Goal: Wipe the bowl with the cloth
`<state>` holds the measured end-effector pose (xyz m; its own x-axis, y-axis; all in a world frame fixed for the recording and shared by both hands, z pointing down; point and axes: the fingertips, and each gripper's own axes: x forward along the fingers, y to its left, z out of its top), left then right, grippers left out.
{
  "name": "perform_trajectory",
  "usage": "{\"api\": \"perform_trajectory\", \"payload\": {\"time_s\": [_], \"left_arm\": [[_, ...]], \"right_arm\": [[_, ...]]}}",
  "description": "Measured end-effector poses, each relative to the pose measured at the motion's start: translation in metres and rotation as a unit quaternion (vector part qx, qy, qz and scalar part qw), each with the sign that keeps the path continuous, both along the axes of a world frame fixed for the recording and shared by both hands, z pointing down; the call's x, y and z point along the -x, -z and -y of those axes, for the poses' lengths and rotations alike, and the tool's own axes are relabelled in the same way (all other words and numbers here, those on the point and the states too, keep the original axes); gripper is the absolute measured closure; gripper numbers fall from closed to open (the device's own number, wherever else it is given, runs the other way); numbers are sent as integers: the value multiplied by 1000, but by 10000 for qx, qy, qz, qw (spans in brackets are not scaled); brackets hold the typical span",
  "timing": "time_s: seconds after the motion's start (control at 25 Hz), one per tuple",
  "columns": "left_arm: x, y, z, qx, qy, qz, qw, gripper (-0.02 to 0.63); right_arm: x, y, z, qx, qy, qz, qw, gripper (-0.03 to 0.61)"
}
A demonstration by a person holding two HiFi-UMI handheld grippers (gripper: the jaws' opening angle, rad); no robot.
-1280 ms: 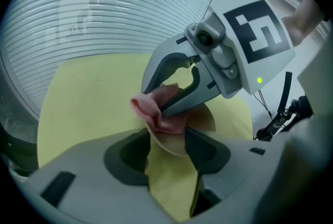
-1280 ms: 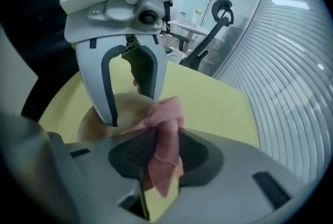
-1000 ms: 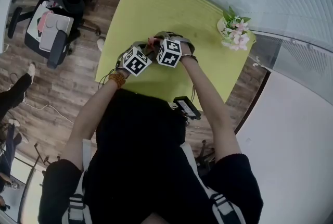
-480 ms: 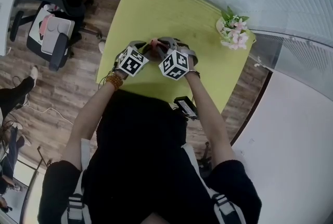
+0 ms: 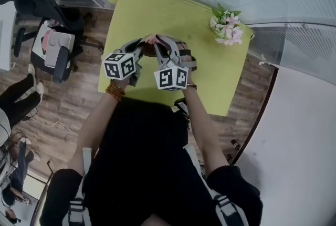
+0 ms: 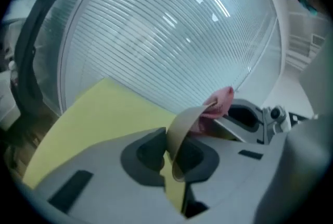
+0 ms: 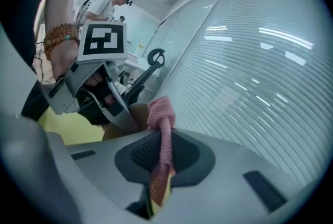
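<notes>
Both grippers are held up above the yellow table [image 5: 157,9], tips close together. My left gripper [image 6: 171,158] is shut on the thin rim of a tan bowl [image 6: 179,129], and its jaws have just been closing on it. A pink cloth [image 7: 161,129] hangs pinched in my right gripper [image 7: 161,158], whose jaws have also just been closing with the cloth between them. The cloth [image 6: 218,103] sits bunched just past the bowl's rim. From the head view, the left gripper [image 5: 140,43] and right gripper [image 5: 157,41] meet at the cloth [image 5: 152,39].
A pot of pink flowers [image 5: 224,25] stands at the table's far right corner. An office chair [image 5: 52,41] is on the wooden floor to the left, and a person's legs [image 5: 16,99] show at the left edge. A ribbed glass wall runs behind the table.
Both grippers have risen off the table toward the head camera, the bowl and cloth coming up with them. Their marker cubes look larger and lower in the picture.
</notes>
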<state>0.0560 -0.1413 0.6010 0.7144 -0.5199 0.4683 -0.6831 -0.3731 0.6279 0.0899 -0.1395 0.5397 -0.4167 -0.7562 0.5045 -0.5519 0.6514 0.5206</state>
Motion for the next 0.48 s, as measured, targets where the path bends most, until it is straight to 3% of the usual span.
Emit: {"api": "perform_trajectory", "payload": {"time_s": [0.16, 0.24, 0.36, 0.4, 0.48], "left_arm": [[6, 33, 9, 204, 959, -1017, 9900, 584], [8, 45, 9, 429, 1421, -1707, 9741, 581], [8, 51, 6, 856, 1866, -2685, 9411, 571], [5, 49, 3, 946, 1793, -2794, 9385, 554], [-6, 43, -6, 982, 1244, -2627, 9518, 514]], "right_arm": [[-19, 31, 5, -85, -863, 1156, 9895, 554], [-26, 42, 5, 18, -1225, 1942, 9733, 554], [-30, 47, 4, 265, -1647, 2820, 9448, 554], [-32, 42, 3, 390, -1742, 2899, 9403, 554], [-39, 25, 2, 678, -1785, 2757, 9421, 557]]}}
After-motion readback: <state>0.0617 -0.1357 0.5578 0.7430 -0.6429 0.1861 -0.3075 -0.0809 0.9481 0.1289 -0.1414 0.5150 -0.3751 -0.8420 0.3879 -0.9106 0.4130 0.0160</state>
